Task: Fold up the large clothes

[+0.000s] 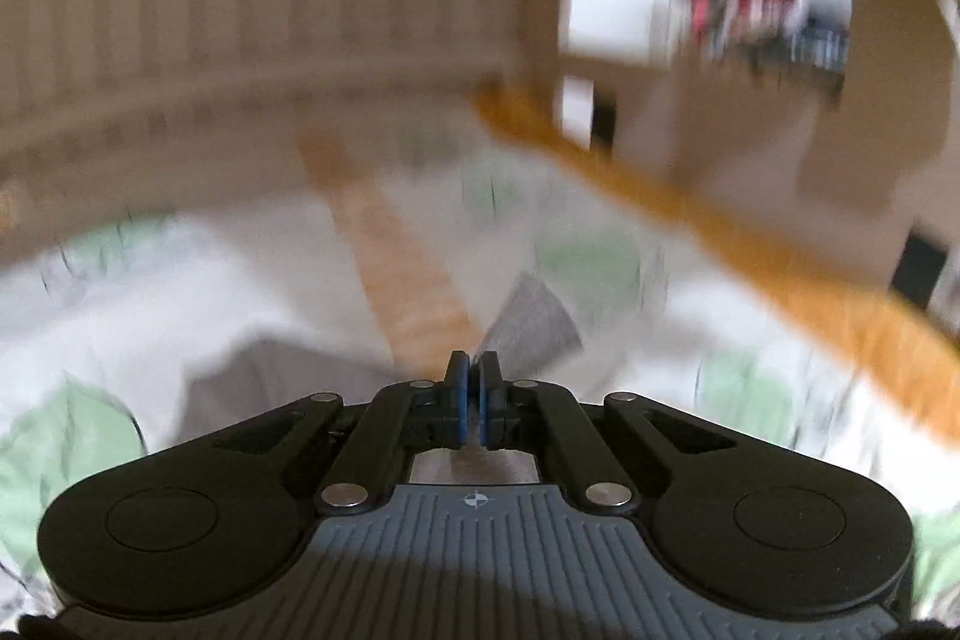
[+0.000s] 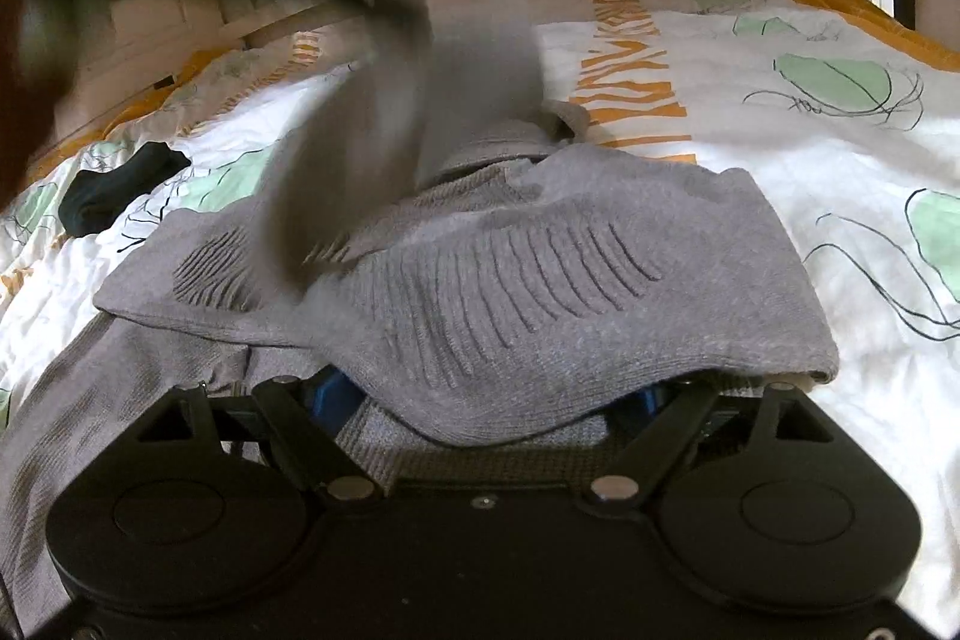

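Sweater is lying crumpled on the bed, its hem draping over the spread-open fingers of the right gripper, which is gripping nothing. Left gripper is pinching a grey strip of knit with its jaws nearly closed; a hasty swing risks pulling the thin strip free. No containers are showing.

Each hand-held gripper is black — blue finger pads, silver pivot screws, ribbed grey housing.
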Available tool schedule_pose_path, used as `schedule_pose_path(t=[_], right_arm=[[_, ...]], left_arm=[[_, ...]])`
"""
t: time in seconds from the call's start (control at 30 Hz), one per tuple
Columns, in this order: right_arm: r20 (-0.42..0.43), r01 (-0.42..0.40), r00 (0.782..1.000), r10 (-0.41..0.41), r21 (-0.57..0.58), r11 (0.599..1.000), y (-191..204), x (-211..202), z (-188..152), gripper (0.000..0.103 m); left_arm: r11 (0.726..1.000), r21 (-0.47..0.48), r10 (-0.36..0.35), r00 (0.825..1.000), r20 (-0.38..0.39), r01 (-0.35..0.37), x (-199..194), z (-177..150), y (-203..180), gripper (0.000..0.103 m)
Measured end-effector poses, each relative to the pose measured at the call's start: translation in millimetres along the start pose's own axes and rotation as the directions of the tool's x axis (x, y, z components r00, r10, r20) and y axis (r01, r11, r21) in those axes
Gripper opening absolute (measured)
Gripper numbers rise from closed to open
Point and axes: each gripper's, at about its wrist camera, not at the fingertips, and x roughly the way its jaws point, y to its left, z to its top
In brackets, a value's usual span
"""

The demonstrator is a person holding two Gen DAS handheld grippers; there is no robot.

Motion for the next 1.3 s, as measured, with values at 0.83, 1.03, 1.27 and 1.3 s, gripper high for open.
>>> schedule_pose_path(t=[0.83,1.03,1.27,1.3], right_arm=[[0.059,0.028,0.998,-0.035,0.121,0.992,-21.5,-19.0,-2.7,0.085],[0.088,0.15,0.983,-0.163,0.136,0.979,-24.8,-14.6,3.5,0.082],[-0.011,0.282,0.955,-0.296,0.338,0.898,-69.8,-46.4,-3.8,0.079],[0.008,0.287,0.952,-0.306,0.325,0.901,-68.7,-50.5,-0.8,0.077]], left_arm=[[0.746,-0.63,0.128,0.975,-0.183,-0.216,-83.0,-204.8,171.3,0.005],[0.782,-0.545,0.162,0.943,-0.291,-0.303,-62.8,-211.6,159.8,0.011],[0.765,-0.573,0.175,0.951,-0.253,-0.293,-71.5,-224.7,158.6,0.011],[0.771,-0.564,0.186,0.952,-0.244,-0.295,-75.0,-221.8,156.3,0.011]])
